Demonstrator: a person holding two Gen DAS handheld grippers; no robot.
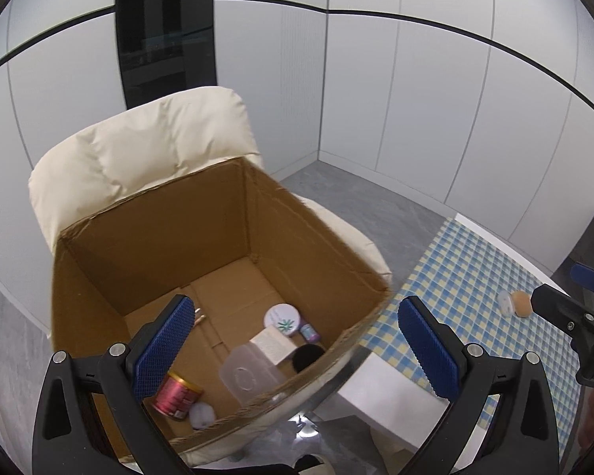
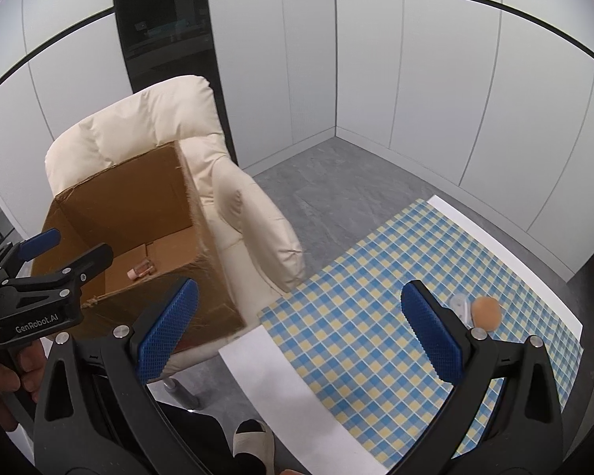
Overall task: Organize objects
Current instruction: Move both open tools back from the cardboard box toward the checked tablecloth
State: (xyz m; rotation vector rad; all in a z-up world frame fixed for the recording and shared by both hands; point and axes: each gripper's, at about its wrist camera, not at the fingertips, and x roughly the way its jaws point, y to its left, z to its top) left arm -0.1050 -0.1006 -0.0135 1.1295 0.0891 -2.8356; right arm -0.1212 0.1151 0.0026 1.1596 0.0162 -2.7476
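Cardboard box (image 1: 202, 245) on the seat of a cream padded chair (image 1: 138, 146), top open, left of the table. Inside on the box floor, from left to right: red can (image 1: 177, 395) on its side near the front wall, small white ball (image 1: 201, 415) just beside it, slim pinkish bottle (image 1: 198, 314) farther back, translucent plastic case (image 1: 249, 376) leaning at the front, white carton (image 1: 275, 342) tilted behind it, round white tin with a green leaf print (image 1: 283, 318), black round thing (image 1: 307, 356) against the right wall, tiny purple-capped jar (image 1: 309, 331) beside the tin. Left gripper (image 1: 293, 350) above the box's front edge, blue pads spread wide, nothing between them; left pad over the box interior, right pad outside past the box corner. Hand (image 2: 4, 372) wrapped round that gripper's handle in the right wrist view. Table with blue-and-yellow checked cloth (image 2: 356, 316) to the right of the chair, white bare strip along its near edge. Right gripper (image 2: 301, 328) over the cloth, pads spread wide and empty. Brown egg-shaped sponge (image 2: 486, 312) on the cloth toward the far right, touching a clear plastic holder (image 2: 460, 305) on its left. Beige slipper (image 2: 253, 445) on the grey floor below the table edge.
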